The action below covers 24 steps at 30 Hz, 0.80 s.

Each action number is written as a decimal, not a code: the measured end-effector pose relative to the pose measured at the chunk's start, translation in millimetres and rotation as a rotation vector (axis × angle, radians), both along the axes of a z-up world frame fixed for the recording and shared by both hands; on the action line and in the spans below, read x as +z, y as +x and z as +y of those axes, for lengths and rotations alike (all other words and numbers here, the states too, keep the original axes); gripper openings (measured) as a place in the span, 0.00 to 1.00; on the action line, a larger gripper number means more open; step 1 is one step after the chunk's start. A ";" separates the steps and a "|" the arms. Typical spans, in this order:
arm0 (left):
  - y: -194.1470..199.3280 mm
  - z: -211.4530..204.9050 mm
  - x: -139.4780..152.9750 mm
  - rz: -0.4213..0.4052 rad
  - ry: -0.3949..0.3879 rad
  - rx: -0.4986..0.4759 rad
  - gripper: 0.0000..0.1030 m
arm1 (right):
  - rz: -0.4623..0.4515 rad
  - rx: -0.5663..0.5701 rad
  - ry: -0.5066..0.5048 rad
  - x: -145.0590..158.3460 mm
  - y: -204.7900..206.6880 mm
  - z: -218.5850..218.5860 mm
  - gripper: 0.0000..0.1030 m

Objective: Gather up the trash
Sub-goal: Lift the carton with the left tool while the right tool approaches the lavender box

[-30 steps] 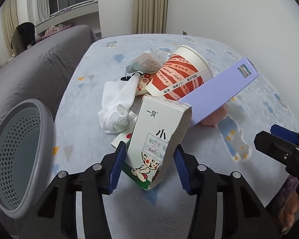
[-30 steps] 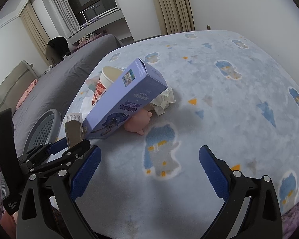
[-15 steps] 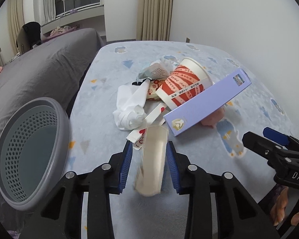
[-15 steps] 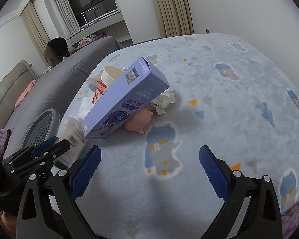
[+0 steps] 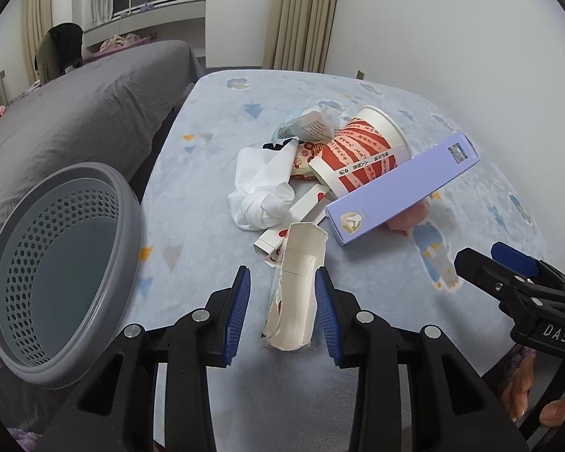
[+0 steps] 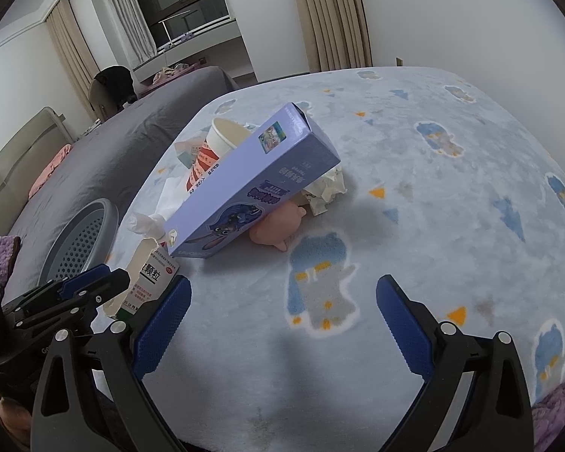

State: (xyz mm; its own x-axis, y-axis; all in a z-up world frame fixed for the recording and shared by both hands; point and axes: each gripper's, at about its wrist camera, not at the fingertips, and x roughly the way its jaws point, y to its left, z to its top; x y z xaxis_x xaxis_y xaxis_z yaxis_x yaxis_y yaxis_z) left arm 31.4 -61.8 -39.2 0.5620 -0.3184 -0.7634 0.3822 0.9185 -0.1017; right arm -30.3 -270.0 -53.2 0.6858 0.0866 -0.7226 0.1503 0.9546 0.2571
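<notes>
Pale-blue patterned surface [image 5: 214, 173]; grey bed [image 5: 75, 105]; one basket [image 5: 67, 271]; one paper cup [image 5: 361, 158]; one purple box [image 5: 403, 188]. Left claw [image 5: 282, 309] spread around torn carton [image 5: 297, 286]; right claw [image 6: 282, 320] spread, holding nothing.

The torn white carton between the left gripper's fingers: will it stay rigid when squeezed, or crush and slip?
The torn white carton looks empty, its top ripped open, so it is probably light and likely to buckle under the left gripper. Its flattened, creased walls suggest little stiffness. A smooth printed surface may slip somewhat, though the ribbed blue pads should help.
</notes>
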 end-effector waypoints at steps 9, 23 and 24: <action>-2.9 -14.1 -0.8 -0.004 0.019 -0.027 0.55 | -0.003 -0.002 0.012 0.9 -0.5 -3.7 0.91; 14.4 -23.7 -30.6 0.092 0.048 -0.021 0.34 | 0.001 -0.001 0.023 -0.7 -0.6 -7.2 0.91; 14.7 -23.7 -31.0 0.097 0.046 -0.024 0.27 | 0.001 -0.002 0.022 -0.8 -0.8 -7.8 0.91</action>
State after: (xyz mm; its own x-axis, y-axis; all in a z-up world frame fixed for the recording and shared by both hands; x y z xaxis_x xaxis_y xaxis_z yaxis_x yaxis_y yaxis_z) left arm 46.1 -85.5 -70.2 0.4772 -0.2942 -0.8281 0.3941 0.9139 -0.0976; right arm -31.1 -277.8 -54.1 0.6849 0.1014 -0.7216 0.1527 0.9483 0.2782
